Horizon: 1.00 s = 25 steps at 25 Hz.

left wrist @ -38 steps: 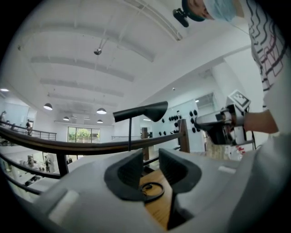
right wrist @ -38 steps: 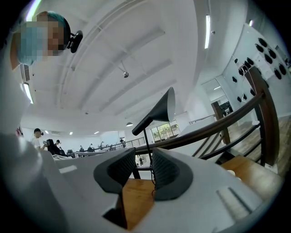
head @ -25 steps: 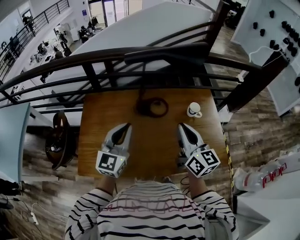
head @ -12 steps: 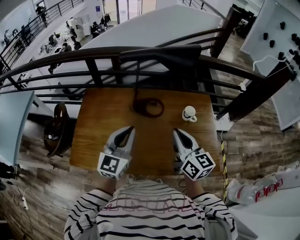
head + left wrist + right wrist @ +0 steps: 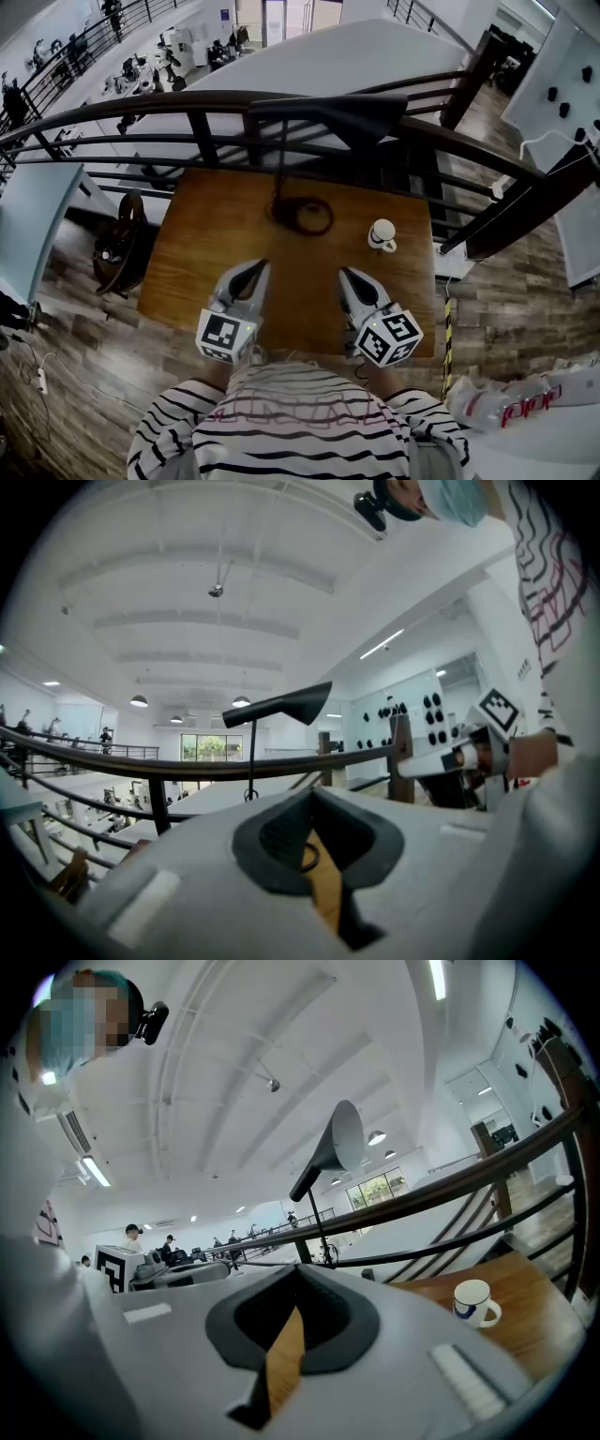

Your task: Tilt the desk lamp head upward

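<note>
1. Tools: both are closed and empty. In the left gripper view the jaws of the left gripper (image 5: 313, 793) are seen pressed together, with nothing but the desk top showing through the slit. The right gripper (image 5: 298, 1271) is seen likewise in its own view.
2. Position of tools: both are held low over the near part of the wooden desk (image 5: 202, 244) and pointed away from the person towards the railing (image 5: 131, 105). They lie side by side and well apart from each other.
3. Task's thing: the ring-shaped lamp base (image 5: 304, 215) is set on the far half of the desk, ahead of both tools and roughly between their lines. A thin lamp pole (image 5: 281, 159) rises from it. The lamp head (image 5: 328, 112) is carried high on the pole, above the railing line in both gripper views, and nothing is touching it.
4. Key relation: the lamp head's long axis is laid across the head view, about parallel with the desk's far edge. The pole is joined near its narrow left end. The wide shade end is thrown out to the right, over the side where the white mug (image 5: 382, 234) stands.
5. Judgement: the free shade end is taken to be nearer the right gripper, while the pole and joint lie nearer the left gripper. A reach upward and forward is needed before any tilt can be made. Either tool would have to be opened first if the head is to be gripped and not nudged.
</note>
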### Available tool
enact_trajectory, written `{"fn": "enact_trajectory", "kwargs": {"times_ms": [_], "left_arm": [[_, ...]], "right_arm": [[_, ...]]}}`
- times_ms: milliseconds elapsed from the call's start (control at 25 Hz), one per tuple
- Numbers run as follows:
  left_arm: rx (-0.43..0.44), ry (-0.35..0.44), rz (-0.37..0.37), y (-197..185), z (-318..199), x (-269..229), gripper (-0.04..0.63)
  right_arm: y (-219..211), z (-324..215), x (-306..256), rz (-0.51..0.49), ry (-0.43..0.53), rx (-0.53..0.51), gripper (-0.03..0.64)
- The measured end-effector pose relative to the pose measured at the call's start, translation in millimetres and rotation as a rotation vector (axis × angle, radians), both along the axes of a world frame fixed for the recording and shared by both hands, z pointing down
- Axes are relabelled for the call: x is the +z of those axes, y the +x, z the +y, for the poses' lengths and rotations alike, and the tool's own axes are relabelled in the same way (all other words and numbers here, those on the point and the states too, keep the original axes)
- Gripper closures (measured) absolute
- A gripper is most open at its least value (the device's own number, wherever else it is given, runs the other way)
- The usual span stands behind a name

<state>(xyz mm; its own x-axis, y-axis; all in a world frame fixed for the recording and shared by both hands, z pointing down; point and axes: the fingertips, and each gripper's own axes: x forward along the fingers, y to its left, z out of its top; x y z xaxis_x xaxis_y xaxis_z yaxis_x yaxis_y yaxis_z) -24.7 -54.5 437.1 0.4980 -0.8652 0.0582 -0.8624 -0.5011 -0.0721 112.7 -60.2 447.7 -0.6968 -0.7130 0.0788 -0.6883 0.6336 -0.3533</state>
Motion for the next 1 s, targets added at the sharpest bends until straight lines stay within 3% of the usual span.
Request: {"fn": "enact_trajectory", "kwargs": {"times_ms": [280,1000], "left_arm": [[-0.048,-0.041,-0.012,-5.2,5.2,13.4,0.592],[-0.082,-0.028,-0.023,-6.1,3.3,9.4,0.592]], "right_arm": [[-7.3,-0.7,4.2,0.018,-0.007,-0.047,0.617],[-12.0,-8.9,3.1,0.013,-0.008,-0.064,0.617]]}}
